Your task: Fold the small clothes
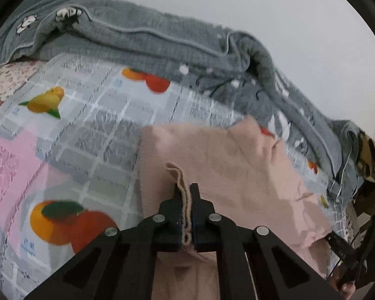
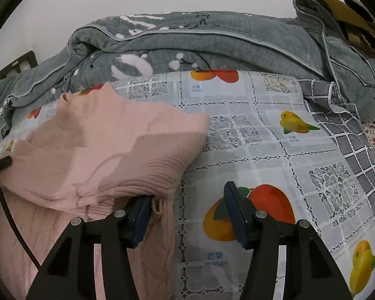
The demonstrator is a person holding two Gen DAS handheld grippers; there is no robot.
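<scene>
A pink knitted sweater (image 1: pixel 225 155) lies partly folded on a fruit-print cloth covering the bed. My left gripper (image 1: pixel 186 190) is shut on a ribbed edge of the sweater, which stands pinched between its pads. In the right wrist view the sweater (image 2: pixel 112 145) fills the left half, with a folded layer on top. My right gripper (image 2: pixel 187 195) stands open at the sweater's near right edge. Its left finger (image 2: pixel 140 215) touches the knit and its right finger (image 2: pixel 237 212) is over the bare cloth. A little of the knit lies between them, unpressed.
A bunched grey quilt (image 2: pixel 212 50) runs along the back against a white wall. The fruit-print cloth (image 2: pixel 262 137) spreads to the right of the sweater. A brown patterned garment (image 2: pixel 350 12) sits on the quilt at the far right. A checked grey sheet (image 2: pixel 350 137) shows at the right edge.
</scene>
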